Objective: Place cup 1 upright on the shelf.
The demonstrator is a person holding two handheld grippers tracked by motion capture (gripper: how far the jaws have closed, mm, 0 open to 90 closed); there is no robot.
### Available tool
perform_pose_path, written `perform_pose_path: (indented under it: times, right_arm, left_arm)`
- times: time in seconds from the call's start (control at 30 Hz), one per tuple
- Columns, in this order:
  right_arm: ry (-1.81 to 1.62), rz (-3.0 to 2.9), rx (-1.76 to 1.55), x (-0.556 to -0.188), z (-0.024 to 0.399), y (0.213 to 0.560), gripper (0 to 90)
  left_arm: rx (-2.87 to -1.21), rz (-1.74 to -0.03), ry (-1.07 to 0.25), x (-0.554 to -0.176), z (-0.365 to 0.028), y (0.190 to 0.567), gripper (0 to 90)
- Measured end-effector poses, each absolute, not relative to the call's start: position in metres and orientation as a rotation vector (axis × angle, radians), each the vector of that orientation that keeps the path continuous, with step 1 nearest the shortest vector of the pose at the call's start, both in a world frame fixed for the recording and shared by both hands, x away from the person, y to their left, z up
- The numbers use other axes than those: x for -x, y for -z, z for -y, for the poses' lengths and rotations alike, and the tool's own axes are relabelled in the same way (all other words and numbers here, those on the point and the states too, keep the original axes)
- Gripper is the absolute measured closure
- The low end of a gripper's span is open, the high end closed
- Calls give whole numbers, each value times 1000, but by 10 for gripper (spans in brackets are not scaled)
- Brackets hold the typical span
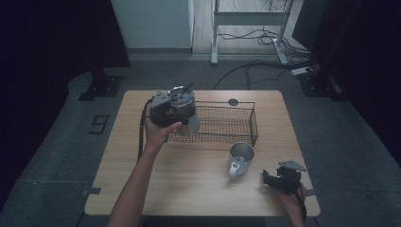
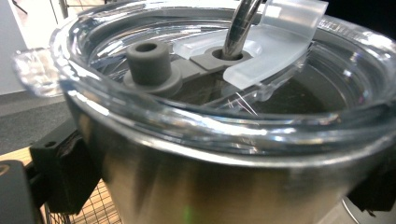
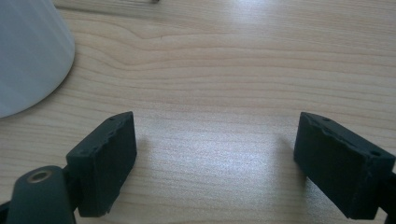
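Observation:
A steel tumbler (image 1: 188,117) with a clear lid (image 2: 196,116) and a metal straw (image 2: 239,28) is held up over the left end of a black wire basket (image 1: 227,124). My left gripper (image 1: 176,113) is shut on the tumbler (image 2: 215,186), one pad on each side of its steel wall. A grey stopper (image 2: 148,61) stands in the lid beside the straw. My right gripper (image 1: 267,179) rests low at the table's front right, open, with bare wood between its pads (image 3: 105,158). Just to its left stands a light mug (image 1: 241,158), whose white wall (image 3: 28,51) is at the upper left of the right gripper view.
The wooden table (image 1: 189,184) has free surface along its front and left. A dark round hole (image 1: 233,101) sits behind the basket. Past the far edge are a white desk frame (image 1: 248,28) and loose cables (image 1: 265,61) on the floor.

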State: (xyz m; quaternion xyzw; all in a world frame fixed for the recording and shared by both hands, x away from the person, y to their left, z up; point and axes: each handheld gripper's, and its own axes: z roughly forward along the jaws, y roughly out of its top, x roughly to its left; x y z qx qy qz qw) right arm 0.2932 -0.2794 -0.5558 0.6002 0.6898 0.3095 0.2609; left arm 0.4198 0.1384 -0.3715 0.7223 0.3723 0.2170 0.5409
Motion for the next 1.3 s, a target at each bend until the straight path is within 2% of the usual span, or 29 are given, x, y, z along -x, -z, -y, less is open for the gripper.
perform_pose_path:
  times: [1.3]
  right_arm:
    - [-837, -1867, -1627, -293, 280, 556, 133]
  left_arm:
    - [-1756, -947, -519, -468, -122, 395, 41]
